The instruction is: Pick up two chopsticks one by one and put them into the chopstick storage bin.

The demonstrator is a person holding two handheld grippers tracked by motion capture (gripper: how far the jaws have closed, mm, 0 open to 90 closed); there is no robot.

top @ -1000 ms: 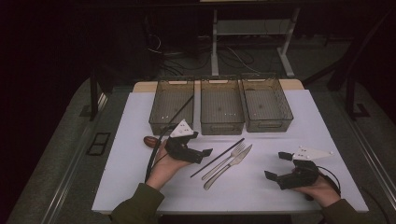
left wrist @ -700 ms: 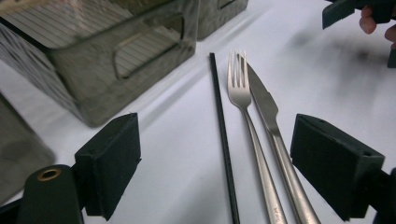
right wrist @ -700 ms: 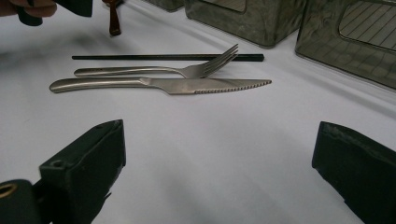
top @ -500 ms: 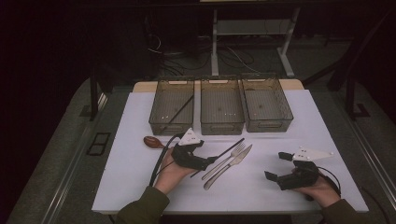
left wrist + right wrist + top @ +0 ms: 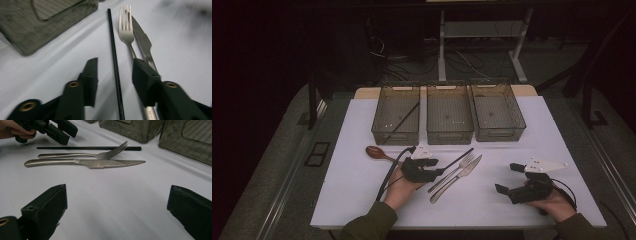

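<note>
At the bottom of the high view, the white counter (image 5: 362, 200) carries the left hand-held gripper (image 5: 439, 171) at lower centre, jaws apart on either side of a black chopstick (image 5: 462, 157), and the right hand-held gripper (image 5: 508, 179) at lower right, jaws wide apart over bare surface. Just right of the chopstick lie a fork (image 5: 457, 167) and a knife (image 5: 462, 175) side by side, with a brown spoon (image 5: 374, 152) to the left. Beyond them, three clear bins (image 5: 449, 112) stand in a row at frame centre, and past the counter's far edge the dim room shows cables on a grey floor (image 5: 412, 65) at the upper frame.
</note>
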